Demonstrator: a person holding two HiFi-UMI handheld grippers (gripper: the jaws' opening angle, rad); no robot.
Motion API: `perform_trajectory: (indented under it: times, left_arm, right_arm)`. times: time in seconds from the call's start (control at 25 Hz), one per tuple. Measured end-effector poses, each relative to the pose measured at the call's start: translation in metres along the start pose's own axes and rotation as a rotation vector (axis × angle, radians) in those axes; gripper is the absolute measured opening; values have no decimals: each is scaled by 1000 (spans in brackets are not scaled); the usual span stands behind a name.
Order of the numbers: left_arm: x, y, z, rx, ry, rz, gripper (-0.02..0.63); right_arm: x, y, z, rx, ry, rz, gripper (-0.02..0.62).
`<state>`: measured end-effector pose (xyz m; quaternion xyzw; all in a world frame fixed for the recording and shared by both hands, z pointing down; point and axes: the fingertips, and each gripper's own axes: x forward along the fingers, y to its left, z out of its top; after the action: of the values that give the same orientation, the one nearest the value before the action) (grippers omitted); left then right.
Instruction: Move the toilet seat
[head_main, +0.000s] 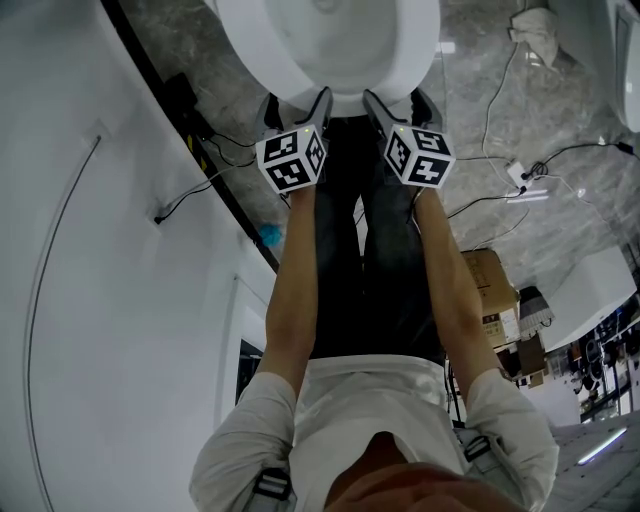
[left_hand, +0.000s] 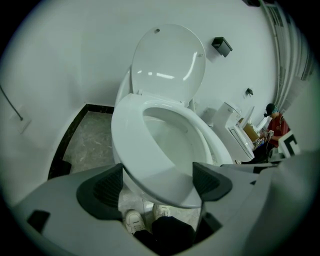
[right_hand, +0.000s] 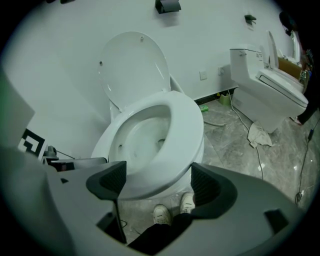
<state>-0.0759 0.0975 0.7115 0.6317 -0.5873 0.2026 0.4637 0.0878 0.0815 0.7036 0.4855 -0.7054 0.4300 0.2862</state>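
Observation:
A white toilet stands against the wall with its lid (left_hand: 167, 65) upright. The ring-shaped toilet seat (left_hand: 150, 150) (right_hand: 182, 130) lies over the bowl; in the head view its front (head_main: 340, 70) is at the top. My left gripper (head_main: 297, 100) (left_hand: 157, 182) is open, its dark pads (left_hand: 107, 187) on either side of the seat's front edge. My right gripper (head_main: 397, 100) (right_hand: 157, 182) is open too, beside the left one, with the seat's front between its pads (right_hand: 210, 182). Neither pair of pads clamps the seat.
A second toilet (right_hand: 270, 95) stands to the right, with a crumpled rag (right_hand: 260, 135) and cables (head_main: 500, 205) on the marble floor. A white wall (head_main: 100, 300) runs along the left. A cardboard box (head_main: 490, 280) sits behind me. My shoes (right_hand: 172, 207) are under the bowl's front.

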Motion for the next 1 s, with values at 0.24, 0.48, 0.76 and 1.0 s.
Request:
perform_trajectory:
  times: [0.24, 0.48, 0.76, 1.0]
  left_arm:
    - [-13, -7, 12, -7, -35, -9, 437]
    - [-23, -12, 22, -17, -64, -19, 437]
    - [-38, -17, 35, -36, -98, -32, 437]
    - [-50, -21, 48, -53, -135, -49, 437]
  right_arm:
    - [-14, 5, 12, -1, -38, 2, 419]
    - [-26, 10, 23, 2, -72, 6, 419]
    - [-42, 18, 36, 4, -117, 14, 419]
    - [-55, 25, 49, 9, -150, 20, 417]
